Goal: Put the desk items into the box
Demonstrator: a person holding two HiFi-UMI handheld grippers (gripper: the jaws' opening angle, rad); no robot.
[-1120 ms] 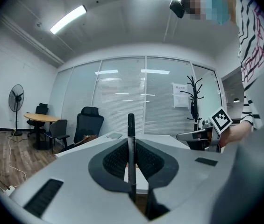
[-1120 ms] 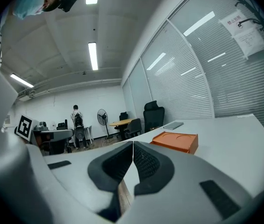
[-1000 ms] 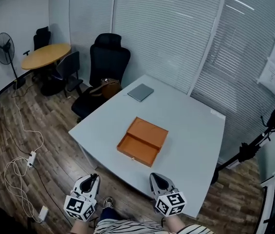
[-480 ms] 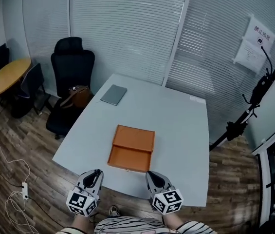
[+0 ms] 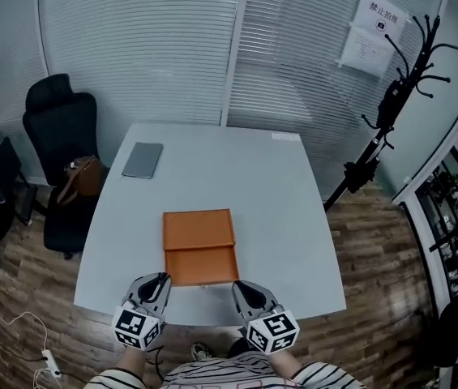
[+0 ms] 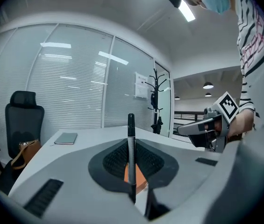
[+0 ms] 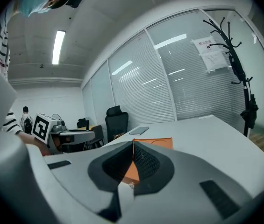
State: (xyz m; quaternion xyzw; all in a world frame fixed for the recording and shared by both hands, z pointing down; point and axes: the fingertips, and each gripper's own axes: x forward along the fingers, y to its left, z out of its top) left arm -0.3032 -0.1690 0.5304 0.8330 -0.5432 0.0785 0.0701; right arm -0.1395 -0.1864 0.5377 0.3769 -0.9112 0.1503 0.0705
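An open orange box (image 5: 199, 245) lies on the grey-white table (image 5: 277, 201), near its front edge. A grey notebook (image 5: 143, 160) rests at the far left of the table. My left gripper (image 5: 156, 282) hovers at the front edge, just left of the box, shut on a black pen (image 6: 131, 146) that stands upright between its jaws. My right gripper (image 5: 241, 287) hangs beside it, just right of the box, shut with nothing in it. In the right gripper view the orange box (image 7: 159, 143) shows just beyond the closed jaws.
A black office chair (image 5: 58, 118) with a brown bag (image 5: 82, 177) stands left of the table. A black coat stand (image 5: 391, 96) rises at the right. Glass walls with blinds close off the back. Cables (image 5: 10, 331) lie on the wooden floor at the lower left.
The head view has swung round the table, so the box now lies straight ahead. Both grippers have come up to the table's front edge, still shut.
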